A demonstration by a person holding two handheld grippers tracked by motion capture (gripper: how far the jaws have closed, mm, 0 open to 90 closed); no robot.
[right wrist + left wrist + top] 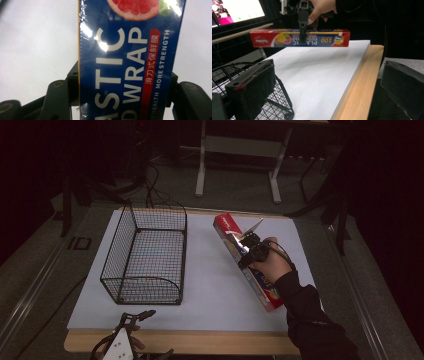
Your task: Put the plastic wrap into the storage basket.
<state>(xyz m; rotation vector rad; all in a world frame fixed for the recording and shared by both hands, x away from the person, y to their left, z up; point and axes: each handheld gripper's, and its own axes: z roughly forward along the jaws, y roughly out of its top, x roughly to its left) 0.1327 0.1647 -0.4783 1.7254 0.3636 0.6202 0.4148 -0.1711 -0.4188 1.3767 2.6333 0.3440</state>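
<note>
Long blue-and-red plastic wrap box (pixel 130 60), glossy, grapefruit print, clamped in right gripper (pixel 250 251); left gripper (pixel 134 319) wide open.

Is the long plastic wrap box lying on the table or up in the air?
Up in the air. The right gripper is shut on the plastic wrap box, and the left gripper view shows a clear gap between it and the white sheet.

Overall light: dim — the room beyond the worktop (pixel 210 270) sank into near black.
Brightest area: the white sheet, lit from above.
Glare: white hotspots on the glossy plastic wrap box (pixel 130 62) in the right gripper view.
Focus: near jaws were soft in the left gripper view.
Corners: darkened in the high view — heavy vignetting.
</note>
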